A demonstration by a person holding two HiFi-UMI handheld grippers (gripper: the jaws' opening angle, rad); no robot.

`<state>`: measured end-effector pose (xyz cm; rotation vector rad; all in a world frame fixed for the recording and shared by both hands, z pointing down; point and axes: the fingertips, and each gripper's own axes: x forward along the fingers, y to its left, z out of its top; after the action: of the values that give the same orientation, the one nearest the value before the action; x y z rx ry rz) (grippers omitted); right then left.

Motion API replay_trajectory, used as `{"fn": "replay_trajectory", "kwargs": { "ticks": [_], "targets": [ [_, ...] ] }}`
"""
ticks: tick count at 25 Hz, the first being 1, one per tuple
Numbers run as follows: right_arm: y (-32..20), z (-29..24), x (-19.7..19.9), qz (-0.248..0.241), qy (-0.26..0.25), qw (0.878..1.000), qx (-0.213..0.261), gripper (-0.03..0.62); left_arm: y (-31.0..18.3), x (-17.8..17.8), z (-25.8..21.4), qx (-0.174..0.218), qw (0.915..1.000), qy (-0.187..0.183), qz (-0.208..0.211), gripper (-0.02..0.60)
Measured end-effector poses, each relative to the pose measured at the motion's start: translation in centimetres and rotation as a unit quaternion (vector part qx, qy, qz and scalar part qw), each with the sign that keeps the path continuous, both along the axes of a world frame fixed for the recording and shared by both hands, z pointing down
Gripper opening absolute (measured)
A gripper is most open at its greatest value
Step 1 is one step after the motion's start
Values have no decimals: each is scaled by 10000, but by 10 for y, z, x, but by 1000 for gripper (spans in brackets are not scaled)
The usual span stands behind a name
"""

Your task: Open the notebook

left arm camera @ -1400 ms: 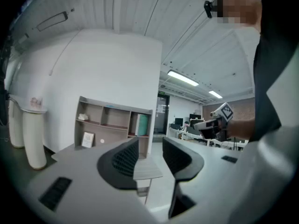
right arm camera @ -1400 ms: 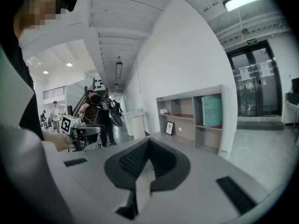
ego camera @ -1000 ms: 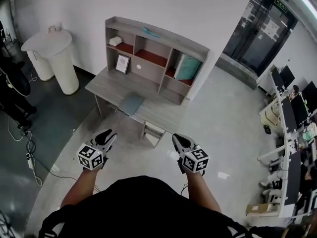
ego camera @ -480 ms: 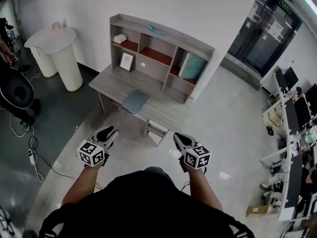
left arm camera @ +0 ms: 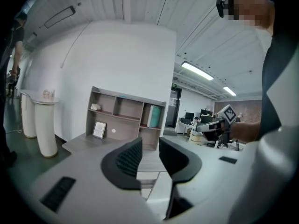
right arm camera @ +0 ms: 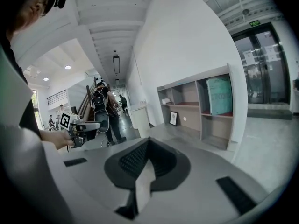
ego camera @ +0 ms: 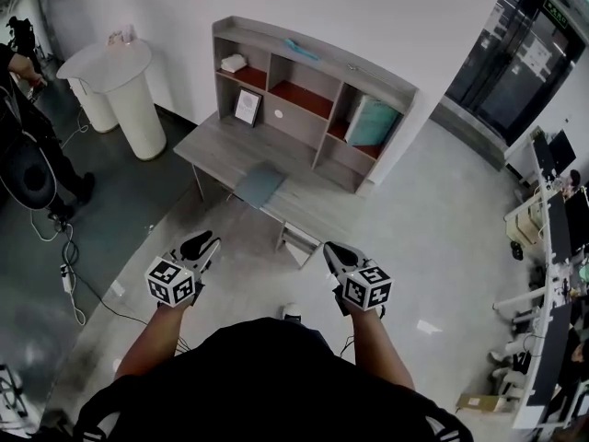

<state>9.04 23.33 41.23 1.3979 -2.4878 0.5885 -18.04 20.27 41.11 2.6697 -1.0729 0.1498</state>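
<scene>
I have the notebook (ego camera: 259,184) lying flat and closed on the desk (ego camera: 216,145), at the front edge, ahead of both grippers and well apart from them. There is open floor between me and the desk. The notebook's long side runs from the desk's front edge back toward the shelf unit (ego camera: 313,81), slanted in the head view. It sits roughly between the two grippers' lines, and I judge it a little nearer the left one.

The left gripper (ego camera: 204,242) has its jaws apart and closing, with nothing between them; in its own view I see only the desk and shelves through the gap. The right gripper (ego camera: 329,249) has its jaws together at the tips and holds nothing.

Neither gripper is in reach, so I reckon the approach comes first. After that I will need a jaw at the notebook's free edge, and I cannot tell from here which side is the spine.

The shelf unit stands on the back of the desk. Its left compartments hold a small white thing (ego camera: 233,63) above and a framed picture (ego camera: 247,107) below. The right compartment holds an upright teal book (ego camera: 371,122). The middle ones look bare.
</scene>
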Motion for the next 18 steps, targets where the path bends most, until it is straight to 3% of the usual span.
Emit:
{"fn": "replay_trajectory", "kwargs": {
  "ticks": [10,18],
  "targets": [
    [-87,31,65,-566,-52,9980,-277,2,-66,65,17,-226,9981,-268,-506,114],
    [-149,38,73,-1286,16,9913,-278,2,-99,86,22,-342,9924,-369,-1123,114]
  ]
}}
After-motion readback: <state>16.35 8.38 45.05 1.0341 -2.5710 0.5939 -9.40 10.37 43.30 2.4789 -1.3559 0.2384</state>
